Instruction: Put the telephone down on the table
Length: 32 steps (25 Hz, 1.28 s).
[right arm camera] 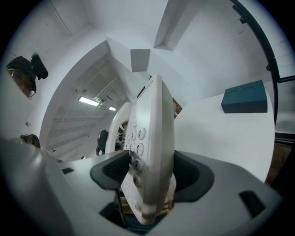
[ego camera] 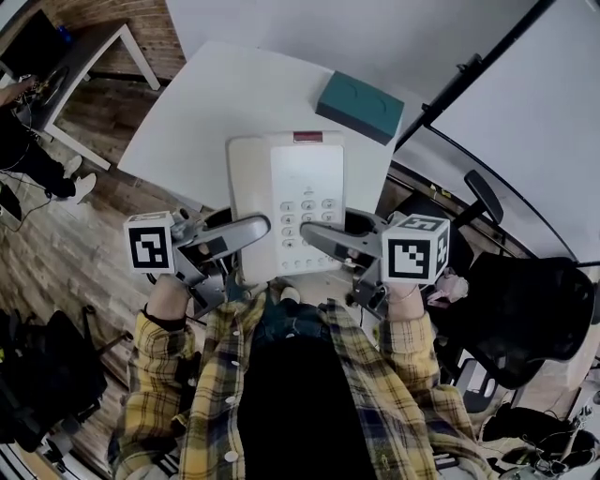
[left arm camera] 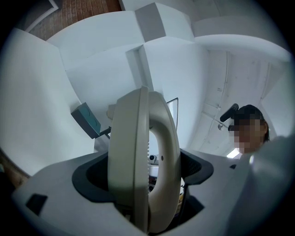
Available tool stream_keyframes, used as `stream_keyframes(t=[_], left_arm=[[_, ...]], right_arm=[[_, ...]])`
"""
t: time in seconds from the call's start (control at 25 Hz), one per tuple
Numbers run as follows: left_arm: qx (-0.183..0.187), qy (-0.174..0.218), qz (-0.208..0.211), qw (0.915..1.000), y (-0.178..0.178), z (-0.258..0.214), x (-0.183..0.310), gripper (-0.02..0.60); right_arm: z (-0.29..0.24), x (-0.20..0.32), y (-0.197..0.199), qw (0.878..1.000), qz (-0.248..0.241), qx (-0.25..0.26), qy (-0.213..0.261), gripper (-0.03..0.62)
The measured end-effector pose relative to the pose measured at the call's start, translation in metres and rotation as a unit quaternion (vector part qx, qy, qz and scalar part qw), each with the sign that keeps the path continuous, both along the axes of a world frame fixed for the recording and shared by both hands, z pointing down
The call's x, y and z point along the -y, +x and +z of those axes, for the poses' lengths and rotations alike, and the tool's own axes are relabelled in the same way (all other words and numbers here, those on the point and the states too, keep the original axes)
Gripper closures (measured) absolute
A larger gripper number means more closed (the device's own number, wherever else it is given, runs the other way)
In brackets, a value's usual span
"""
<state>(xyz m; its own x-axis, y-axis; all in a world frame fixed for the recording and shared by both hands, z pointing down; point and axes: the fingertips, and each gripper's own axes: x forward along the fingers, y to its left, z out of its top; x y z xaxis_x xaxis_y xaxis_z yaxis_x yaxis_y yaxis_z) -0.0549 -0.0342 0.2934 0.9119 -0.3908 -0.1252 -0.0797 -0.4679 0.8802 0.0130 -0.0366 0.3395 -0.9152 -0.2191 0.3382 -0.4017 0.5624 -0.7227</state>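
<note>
- The white telephone point(ego camera: 286, 202), keypad up, is held from both sides over the near edge of the white table point(ego camera: 206, 103)
- Left gripper point(ego camera: 246, 230): jaws clamped on the telephone's handset side
- Right gripper point(ego camera: 319, 234): jaws clamped on its keypad side
- A teal box point(ego camera: 360, 106) lies on the table beyond the telephone, apart from it

Wood-plank floor point(ego camera: 80, 262), white walls point(ego camera: 281, 19), a white table point(ego camera: 216, 103), a black office chair point(ego camera: 525, 309) at right.
</note>
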Motion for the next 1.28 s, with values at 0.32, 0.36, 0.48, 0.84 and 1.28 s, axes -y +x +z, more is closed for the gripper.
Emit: stream_keyframes(t=[0.32,0.36,0.48,0.84,1.28], left_arm=[[0.011,0.016,-0.075,0.9970,0.085,-0.013,-0.076,0.179],[0.012,0.014,-0.090,0.9958,0.097,-0.014,-0.088,0.179],[0.004,0.007,-0.076,0.9971,0.113,-0.015,-0.092,0.179],[0.011,-0.018,-0.030,0.9993,0.037,-0.010,-0.030,0.179],[-0.003,-0.048,0.037,0.9981,-0.026,0.007,0.027,0.179]], right_arm=[[-0.011,-0.065,0.083,0.997,-0.071,0.010,0.014,0.318],[-0.012,-0.075,0.094,0.996,-0.086,0.011,0.012,0.318],[-0.012,-0.082,0.111,0.997,-0.073,0.010,0.003,0.318],[-0.007,-0.027,0.035,0.999,-0.030,0.011,-0.017,0.318],[0.006,0.018,-0.026,0.998,0.043,0.000,-0.045,0.317]])
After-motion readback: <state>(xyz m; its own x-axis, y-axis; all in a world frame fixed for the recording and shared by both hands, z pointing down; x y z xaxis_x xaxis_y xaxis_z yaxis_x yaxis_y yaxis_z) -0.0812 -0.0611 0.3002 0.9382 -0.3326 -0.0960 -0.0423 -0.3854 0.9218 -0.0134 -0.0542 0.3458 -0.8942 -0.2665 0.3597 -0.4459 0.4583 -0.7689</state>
